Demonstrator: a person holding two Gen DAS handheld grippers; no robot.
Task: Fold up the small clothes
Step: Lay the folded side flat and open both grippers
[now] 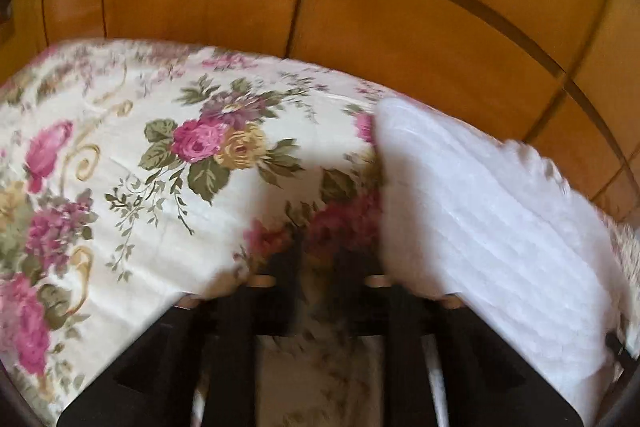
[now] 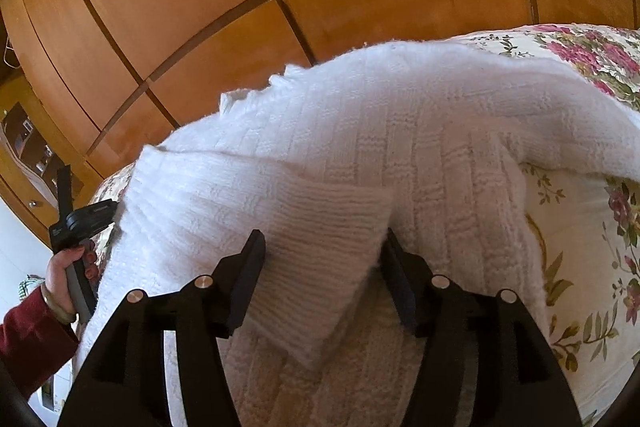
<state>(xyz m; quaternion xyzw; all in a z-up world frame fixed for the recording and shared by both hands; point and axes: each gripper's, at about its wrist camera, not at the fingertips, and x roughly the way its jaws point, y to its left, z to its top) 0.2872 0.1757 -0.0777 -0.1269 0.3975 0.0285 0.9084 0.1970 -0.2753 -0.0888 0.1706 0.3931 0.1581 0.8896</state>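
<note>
White knitted sweater [image 2: 400, 155] lies spread over a floral bedspread [image 2: 580, 267], filling the centre of the right wrist view from lower left to upper right. Knit shows a ribbed, basket-weave texture. One ribbed cuff [image 2: 320, 259] is folded across the body of the garment and sits in the lower centre of the frame.

Right gripper [image 2: 324, 267]: jaws stand apart, one on each side of the cuff. Left finger sits just at the cuff's edge, right finger [image 2: 400, 287] close beside the other edge; the fabric looks slack, not squeezed.

At far left of the same view, a hand [image 2: 64, 279] with a dark red sleeve [image 2: 28, 339] holds the handle of the other tool at the sweater's left edge.

Left wrist view is motion-blurred. Left gripper [image 1: 316, 267]: fingers spread, with only bedspread [image 1: 160, 167] visible in the gap between them, nothing held. The sweater [image 1: 480, 211] occupies the right side of that frame, its near edge just beside the right finger; contact cannot be told through the blur.

Orange-brown wooden wardrobe panels [image 2: 200, 7] fill the top of both views behind the bed.
</note>
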